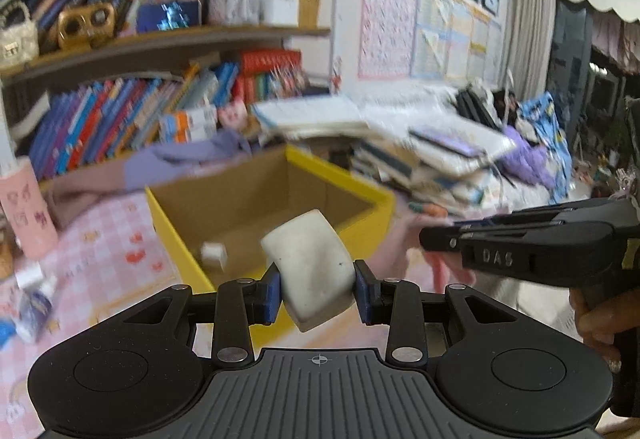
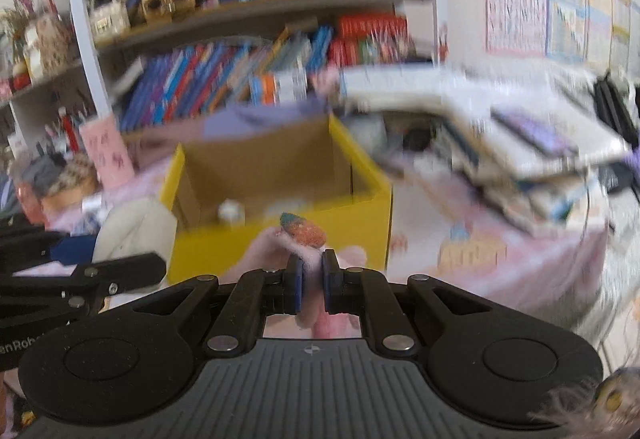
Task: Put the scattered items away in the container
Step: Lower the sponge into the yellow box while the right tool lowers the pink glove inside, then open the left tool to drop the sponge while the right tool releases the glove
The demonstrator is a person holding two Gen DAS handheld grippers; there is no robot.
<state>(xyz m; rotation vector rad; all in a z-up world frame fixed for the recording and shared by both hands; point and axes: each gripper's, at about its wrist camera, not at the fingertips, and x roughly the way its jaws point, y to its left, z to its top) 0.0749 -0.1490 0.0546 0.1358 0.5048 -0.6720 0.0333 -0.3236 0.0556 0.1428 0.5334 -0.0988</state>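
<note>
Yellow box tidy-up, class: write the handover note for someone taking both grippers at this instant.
Left gripper: shut on the white block, held at the near edge of the yellow box.
Right gripper: shut on the pink plush toy, in front of the box.
Done: one small white item lies in the box.
Left: drop both held things in; a small packet remains on the pink cloth.
</note>
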